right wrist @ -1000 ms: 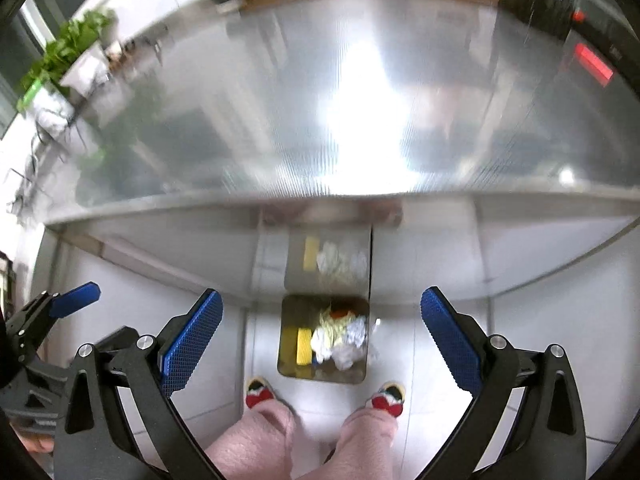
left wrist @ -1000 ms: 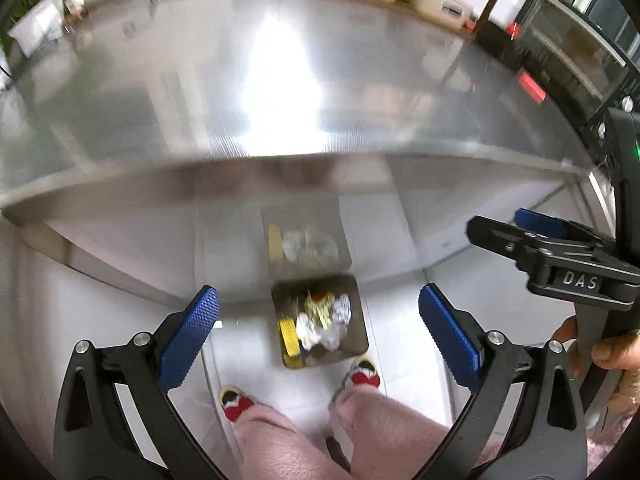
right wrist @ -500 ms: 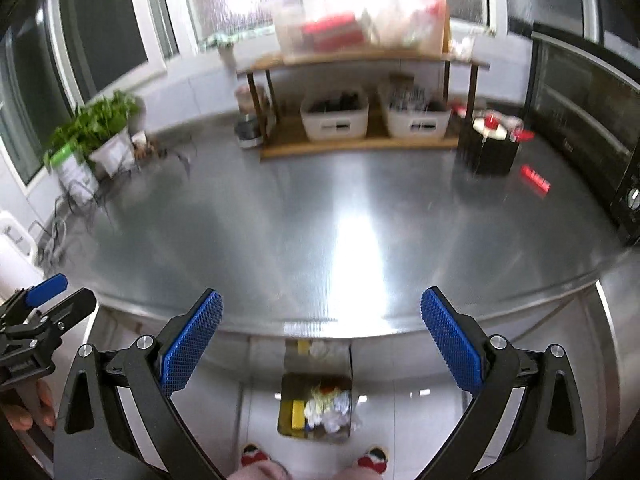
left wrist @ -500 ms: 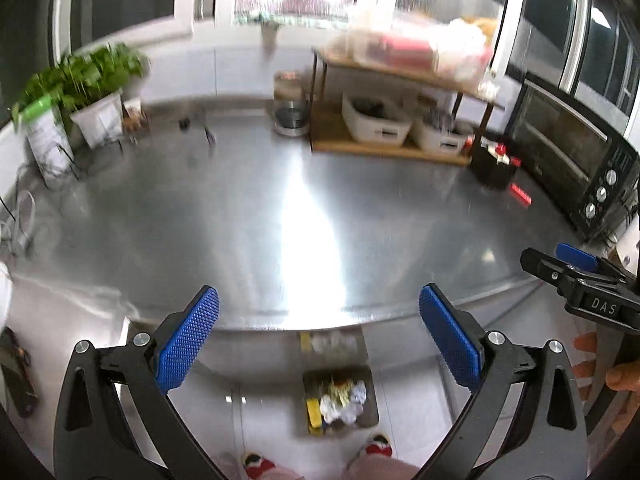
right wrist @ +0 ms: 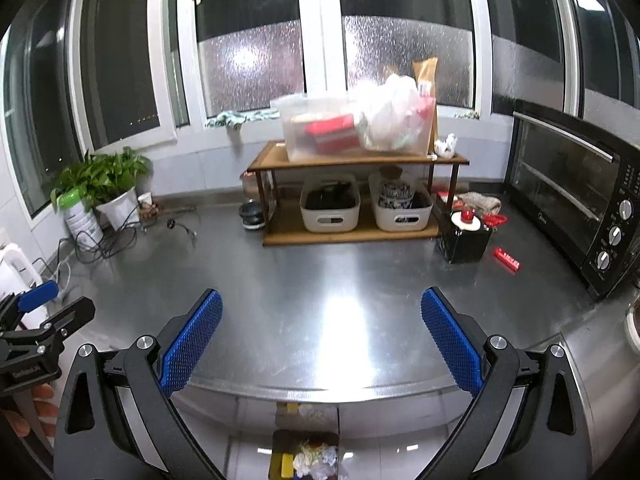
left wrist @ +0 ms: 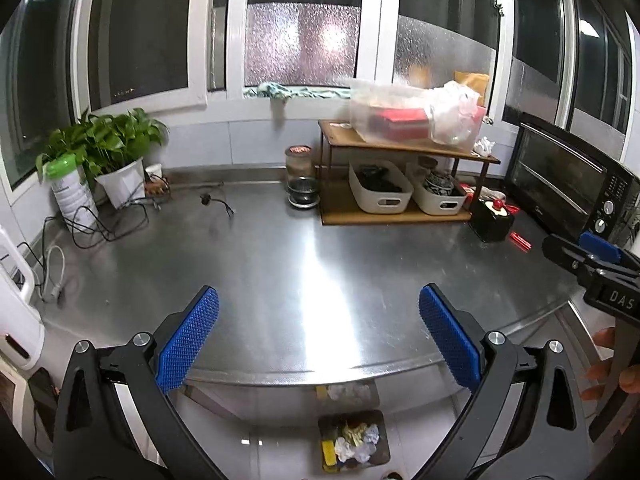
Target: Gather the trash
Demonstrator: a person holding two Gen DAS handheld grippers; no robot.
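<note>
A square bin (left wrist: 354,440) on the floor below the counter edge holds crumpled white and yellow trash; it also shows in the right wrist view (right wrist: 306,456). My left gripper (left wrist: 319,340) is open and empty above the steel counter's front edge. My right gripper (right wrist: 321,342) is open and empty, level with it; it also shows at the right edge of the left wrist view (left wrist: 592,264). A small red wrapper (right wrist: 507,259) lies on the counter near the oven. A crumpled white paper (right wrist: 446,145) sits on the shelf's top right corner.
A steel counter (left wrist: 304,264) carries a wooden shelf (left wrist: 400,184) with white baskets, a black box (right wrist: 464,236), a toaster oven (right wrist: 576,204), a potted plant (left wrist: 116,160), cables (left wrist: 100,224) and a jar (left wrist: 300,180). A white appliance (left wrist: 16,312) stands at the left.
Both grippers have tilted up from looking down at the floor bin to looking across the counter toward the window. Both stay open and empty.
</note>
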